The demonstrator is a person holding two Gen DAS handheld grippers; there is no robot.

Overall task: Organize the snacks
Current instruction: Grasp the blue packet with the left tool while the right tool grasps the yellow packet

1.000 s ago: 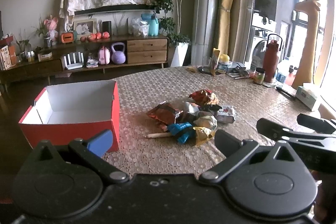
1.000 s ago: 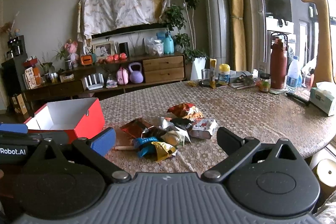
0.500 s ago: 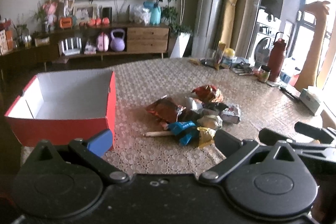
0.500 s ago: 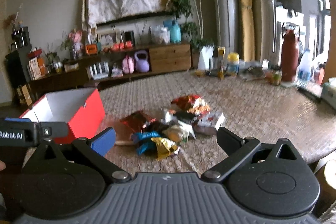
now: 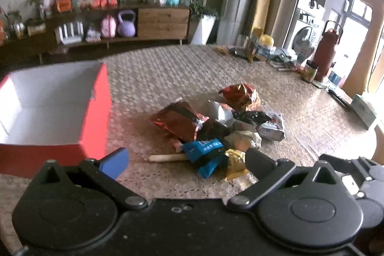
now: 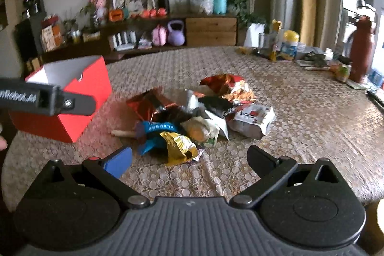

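A pile of snack packets [image 5: 216, 126] lies mid-table: a red foil bag [image 5: 180, 120], a blue packet [image 5: 206, 152], a yellow packet [image 6: 178, 144], a white pack [image 6: 254, 118] and a stick [image 5: 165, 157]. An open red box [image 5: 55, 97] with a white inside stands left of the pile; it also shows in the right wrist view [image 6: 72, 97]. My left gripper [image 5: 187, 157] is open and empty, just short of the pile. My right gripper [image 6: 189, 157] is open and empty, in front of the yellow packet.
The patterned tablecloth [image 5: 168, 73] covers a round table. At the far right stand a dark red flask [image 5: 326, 52], jars, bottles and a tissue box [image 5: 364, 109]. The left gripper's body [image 6: 43, 100] crosses the right wrist view at left. A sideboard [image 5: 120, 23] is behind.
Both grippers have moved forward and tilted down toward the snack pile, which now looks larger and closer. Both stay open and empty. The snacks and the box have not moved.
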